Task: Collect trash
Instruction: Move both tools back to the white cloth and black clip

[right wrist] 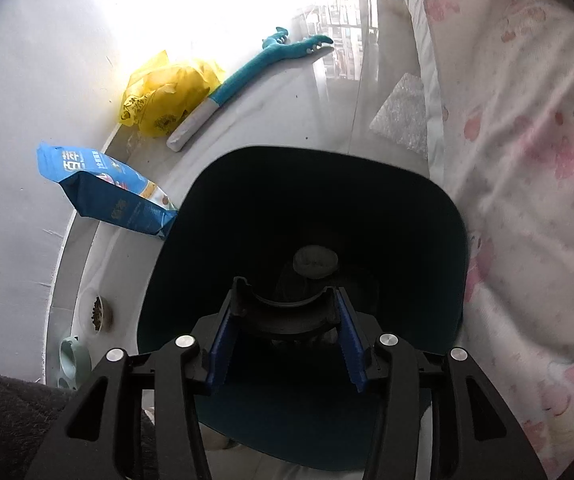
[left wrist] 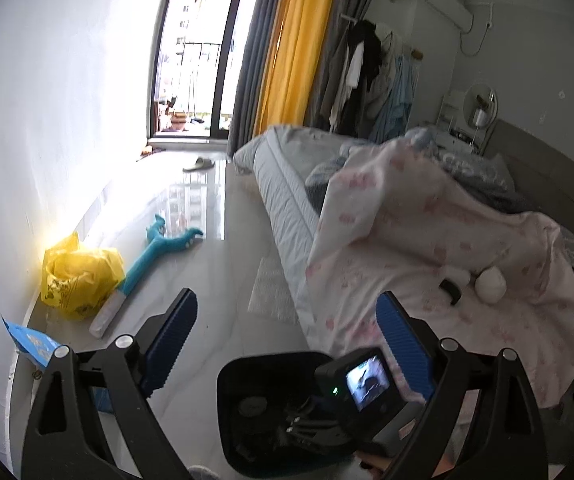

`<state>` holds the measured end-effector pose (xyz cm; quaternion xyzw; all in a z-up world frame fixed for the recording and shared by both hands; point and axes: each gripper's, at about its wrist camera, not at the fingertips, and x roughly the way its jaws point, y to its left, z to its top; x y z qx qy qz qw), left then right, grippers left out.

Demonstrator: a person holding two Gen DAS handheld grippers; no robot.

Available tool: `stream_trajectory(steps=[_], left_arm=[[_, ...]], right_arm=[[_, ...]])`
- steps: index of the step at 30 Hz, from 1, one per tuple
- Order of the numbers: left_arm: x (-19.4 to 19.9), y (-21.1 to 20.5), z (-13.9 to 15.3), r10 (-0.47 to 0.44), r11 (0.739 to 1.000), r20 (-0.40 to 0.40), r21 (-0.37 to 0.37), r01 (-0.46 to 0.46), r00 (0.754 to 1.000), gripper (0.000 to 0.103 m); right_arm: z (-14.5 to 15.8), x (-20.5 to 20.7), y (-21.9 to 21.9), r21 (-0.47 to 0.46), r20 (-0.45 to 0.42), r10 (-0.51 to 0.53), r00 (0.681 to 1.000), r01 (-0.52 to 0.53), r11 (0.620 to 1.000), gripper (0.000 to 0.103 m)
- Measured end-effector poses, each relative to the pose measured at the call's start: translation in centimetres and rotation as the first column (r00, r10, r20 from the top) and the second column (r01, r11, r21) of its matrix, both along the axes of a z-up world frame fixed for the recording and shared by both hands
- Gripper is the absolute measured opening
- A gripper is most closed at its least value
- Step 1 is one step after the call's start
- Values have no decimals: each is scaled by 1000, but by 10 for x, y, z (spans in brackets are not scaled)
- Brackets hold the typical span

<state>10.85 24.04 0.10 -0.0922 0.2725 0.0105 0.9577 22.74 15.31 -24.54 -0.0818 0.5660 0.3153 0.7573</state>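
Beside the bed, the right claw [right wrist: 287,320] grips a black ring over the bin [right wrist: 439,216]; left claw [left wrist: 287,344] gapes; yellow bag [left wrist: 81,276] awaits.

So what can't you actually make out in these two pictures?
- Bottom of the bin: too dark in both views; only a round lid-like thing shows.
- What the right tongs hold: a dark curved piece, unclear in shadow.
- Yellow bag: contents hidden by the plastic.
- Outside the window: washed out by glare, left view.
- White lumps on the bed: too blurred to name.
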Motion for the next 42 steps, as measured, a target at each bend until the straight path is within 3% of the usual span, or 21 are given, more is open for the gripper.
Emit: stream_trajectory(steps=[3, 9, 17, 27, 37, 42], left_arm=[[-2, -5, 11, 1, 1000, 40, 10, -1, 999, 93], [-4, -25, 25, -26, 997, 89, 80, 19, 996, 93], [4, -50, 35, -60, 996, 131, 74, 51, 990, 93], [22, -98, 31, -123, 990, 130, 78, 113, 984, 93], [46, -142, 17, -181, 981, 97, 90, 172, 979, 93], [60, -151, 8, -199, 979, 70, 47, 196, 977, 93]], right_arm=[[4, -2, 1, 14, 8, 3, 1000, -3, 1000, 67], [35, -6, -2, 87, 55, 6, 998, -11, 996, 73], [84, -6, -33, 123, 165, 4, 986, -25, 992, 75], [142, 7, -108, 160, 297, -83, 951, 36, 986, 75], [176, 12, -190, 150, 386, -182, 905, 133, 980, 77], [190, 17, -227, 147, 419, -221, 881, 174, 974, 78]])
